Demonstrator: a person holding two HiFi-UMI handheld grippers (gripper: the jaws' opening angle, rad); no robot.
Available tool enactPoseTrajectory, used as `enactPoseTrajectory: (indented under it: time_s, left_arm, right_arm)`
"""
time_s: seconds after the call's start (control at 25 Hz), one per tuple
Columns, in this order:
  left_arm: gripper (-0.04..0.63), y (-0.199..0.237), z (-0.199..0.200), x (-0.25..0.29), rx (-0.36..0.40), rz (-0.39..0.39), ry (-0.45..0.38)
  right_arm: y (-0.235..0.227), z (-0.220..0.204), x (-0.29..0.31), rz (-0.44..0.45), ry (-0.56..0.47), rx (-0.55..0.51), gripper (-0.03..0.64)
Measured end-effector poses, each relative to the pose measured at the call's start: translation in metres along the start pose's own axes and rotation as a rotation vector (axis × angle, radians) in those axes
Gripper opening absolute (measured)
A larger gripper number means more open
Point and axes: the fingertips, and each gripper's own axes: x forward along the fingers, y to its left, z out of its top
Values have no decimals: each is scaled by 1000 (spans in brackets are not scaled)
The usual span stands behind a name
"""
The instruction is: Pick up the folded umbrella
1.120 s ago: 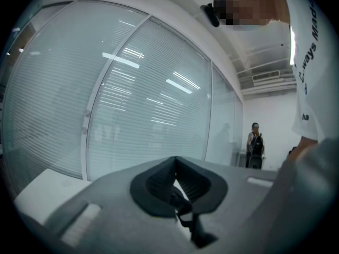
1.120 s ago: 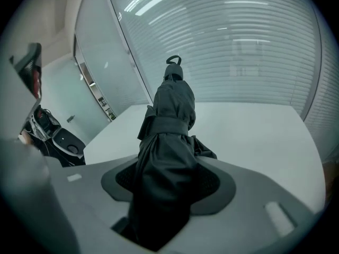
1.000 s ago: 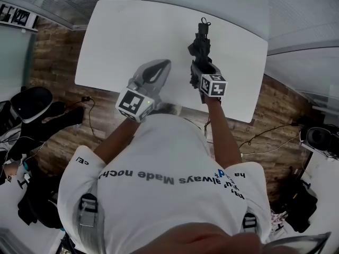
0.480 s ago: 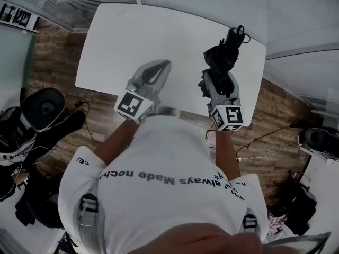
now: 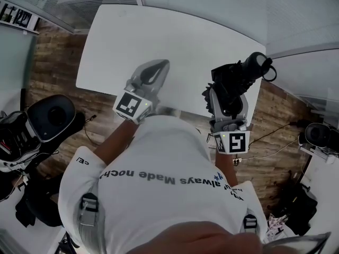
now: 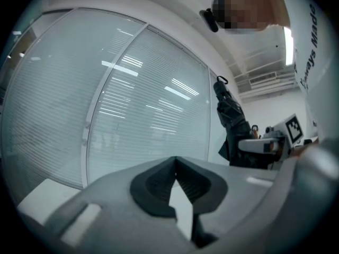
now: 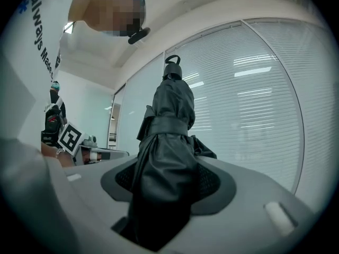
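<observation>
Fingers (image 6: 153,188) of left gripper (image 5: 161,65): clenched, tips meeting, only a narrow slit below them. Nothing between them. Left forearm reaches forward from the torso and the gripper lies over the near part of the white tabletop (image 5: 175,36), pointing toward its far side. Marker cube (image 5: 131,105) sits at the near end, just ahead of the shirt. Left gripper view looks out at a glass wall with blinds (image 6: 132,110).

Right gripper (image 5: 228,110): fingers (image 7: 214,187) clamped on the folded umbrella (image 7: 167,152), one dark pad pressing each side of the black fabric bundle. Grip falls on the lower part, below the wrap band. Rest of the umbrella stands out beyond the fingertips and ends in a small loop (image 7: 172,60).

Head view: umbrella (image 5: 238,81) held up off the tabletop, over its near right corner, slanting away to the right. Right forearm extends forward, cube (image 5: 231,142) turned up toward the camera. Grippers well apart.
</observation>
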Motion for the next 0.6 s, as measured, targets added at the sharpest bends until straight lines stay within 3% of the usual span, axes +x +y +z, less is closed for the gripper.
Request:
enactPoseTrajectory:
  time_s: [0.6]
  left_arm:
    - [2,17,-1,-9,-14,-7,-9]
  right_arm:
    - [16,-3,16,-15,-3,13,250]
